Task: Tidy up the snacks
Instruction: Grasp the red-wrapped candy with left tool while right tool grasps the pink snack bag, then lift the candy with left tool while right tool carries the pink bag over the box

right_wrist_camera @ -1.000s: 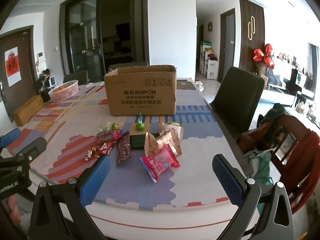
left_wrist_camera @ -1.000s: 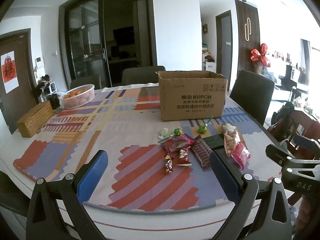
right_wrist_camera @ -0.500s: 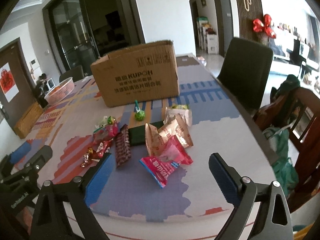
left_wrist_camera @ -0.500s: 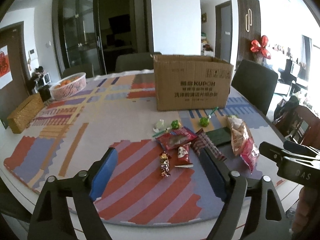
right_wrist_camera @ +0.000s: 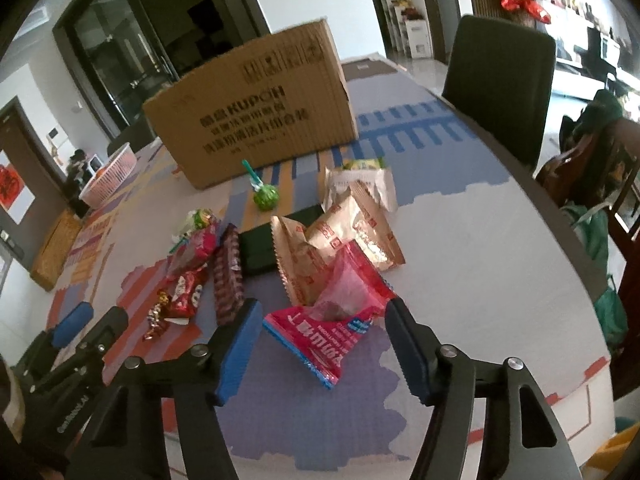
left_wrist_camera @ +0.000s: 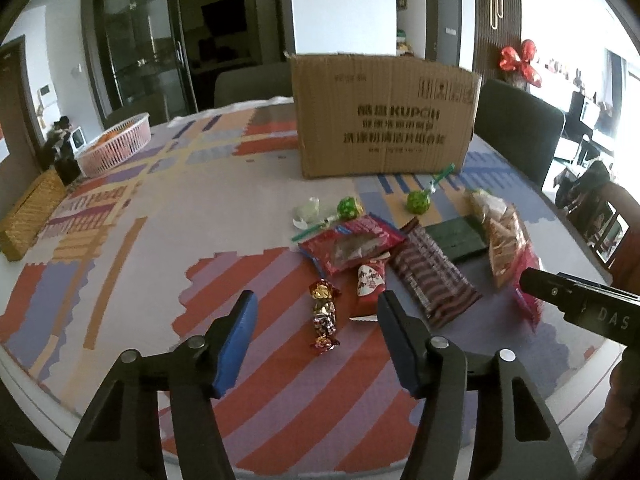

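Note:
Snacks lie in a loose cluster on the patterned tablecloth before an open cardboard box (left_wrist_camera: 384,116); the box also shows in the right wrist view (right_wrist_camera: 256,116). My left gripper (left_wrist_camera: 316,308) is open, its jaws on either side of a foil-wrapped candy (left_wrist_camera: 323,316), just above the table. A small red packet (left_wrist_camera: 370,286) lies by its right finger. My right gripper (right_wrist_camera: 322,312) is open around a pink snack bag (right_wrist_camera: 332,316). Tan snack bags (right_wrist_camera: 340,240), a striped dark bar (right_wrist_camera: 229,276), a dark green packet (left_wrist_camera: 456,236) and green lollipops (left_wrist_camera: 418,200) lie nearby.
A pink basket of fruit (left_wrist_camera: 116,144) and a woven tissue box (left_wrist_camera: 30,216) stand at the table's far left. Dark chairs stand behind the box (left_wrist_camera: 252,84) and at the right side (right_wrist_camera: 500,80). The table edge runs close below both grippers.
Both grippers have moved forward and down toward the snacks. The left now straddles the foil candy, the right the pink bag. Nothing has been picked up.

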